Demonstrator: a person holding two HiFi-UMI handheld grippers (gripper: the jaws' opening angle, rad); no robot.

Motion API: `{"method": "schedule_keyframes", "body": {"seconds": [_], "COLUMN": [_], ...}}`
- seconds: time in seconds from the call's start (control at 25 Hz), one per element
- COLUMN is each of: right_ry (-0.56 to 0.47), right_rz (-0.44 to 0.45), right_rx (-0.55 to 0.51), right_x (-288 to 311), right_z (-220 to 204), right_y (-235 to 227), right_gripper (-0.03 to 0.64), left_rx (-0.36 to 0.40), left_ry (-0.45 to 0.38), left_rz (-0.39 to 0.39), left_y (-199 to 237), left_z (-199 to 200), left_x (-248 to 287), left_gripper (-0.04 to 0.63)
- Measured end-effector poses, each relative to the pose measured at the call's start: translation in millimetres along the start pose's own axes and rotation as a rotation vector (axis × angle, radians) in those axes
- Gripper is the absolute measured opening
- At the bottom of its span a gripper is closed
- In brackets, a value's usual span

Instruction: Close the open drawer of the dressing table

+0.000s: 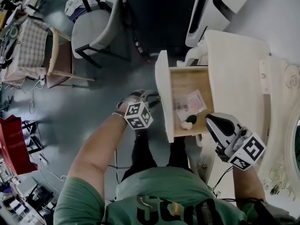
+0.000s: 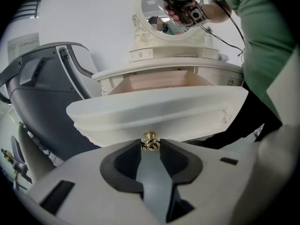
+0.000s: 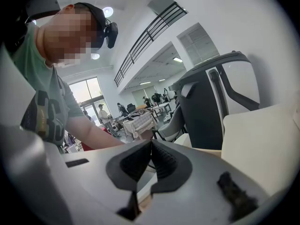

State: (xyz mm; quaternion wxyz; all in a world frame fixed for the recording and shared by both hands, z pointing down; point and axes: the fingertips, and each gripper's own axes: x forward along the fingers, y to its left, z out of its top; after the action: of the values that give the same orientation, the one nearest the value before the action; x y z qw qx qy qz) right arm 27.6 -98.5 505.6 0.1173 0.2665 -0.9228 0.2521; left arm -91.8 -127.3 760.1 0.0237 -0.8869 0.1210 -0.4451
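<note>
The cream dressing table (image 1: 234, 64) has its drawer (image 1: 187, 86) pulled out to the left. The pale drawer front (image 1: 163, 93) (image 2: 159, 111) fills the left gripper view, with a small brass knob (image 2: 150, 142) at its middle. My left gripper (image 1: 154, 97) (image 2: 150, 145) is at that front, its dark pads pressed against either side of the knob. A packet (image 1: 190, 102) and small items lie in the drawer. My right gripper (image 1: 209, 121) (image 3: 151, 144) hovers by the drawer's near right corner, jaws together, holding nothing.
A grey armchair (image 1: 96, 27) and a wooden chair with chequered cloth (image 1: 33, 46) stand on the floor to the left. A dark and white machine (image 1: 211, 8) (image 2: 42, 93) stands beside the table. The oval mirror (image 2: 173, 13) rises behind the tabletop. Cables trail over the floor.
</note>
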Motion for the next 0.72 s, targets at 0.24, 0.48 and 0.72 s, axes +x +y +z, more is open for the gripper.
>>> {"method": "schedule_keyframes", "body": {"seconds": [0.24,0.48,0.72], "right_ry": [-0.008,-0.02,-0.026], "right_rz": [-0.002,-0.009,-0.017], "right_rx": [0.007,0.021,0.023], "right_x": [-0.7,-4.3,-9.0], "right_z": [-2.7,-1.0,-0.6], "right_y": [-2.2,-2.7,-4.5], "right_gripper": [0.012,0.012,0.012], "left_rx": [0.011,0.011,0.011], "left_ry": [0.001,0.001,-0.004], "left_rz": [-0.013,-0.018,-0.021], "left_y": [-0.7,-1.3,-1.7], "left_z": [0.7,3.1,8.7], "left_x": [3.9,4.9,7.5], "left_gripper": [0.129,0.129,0.127]}}
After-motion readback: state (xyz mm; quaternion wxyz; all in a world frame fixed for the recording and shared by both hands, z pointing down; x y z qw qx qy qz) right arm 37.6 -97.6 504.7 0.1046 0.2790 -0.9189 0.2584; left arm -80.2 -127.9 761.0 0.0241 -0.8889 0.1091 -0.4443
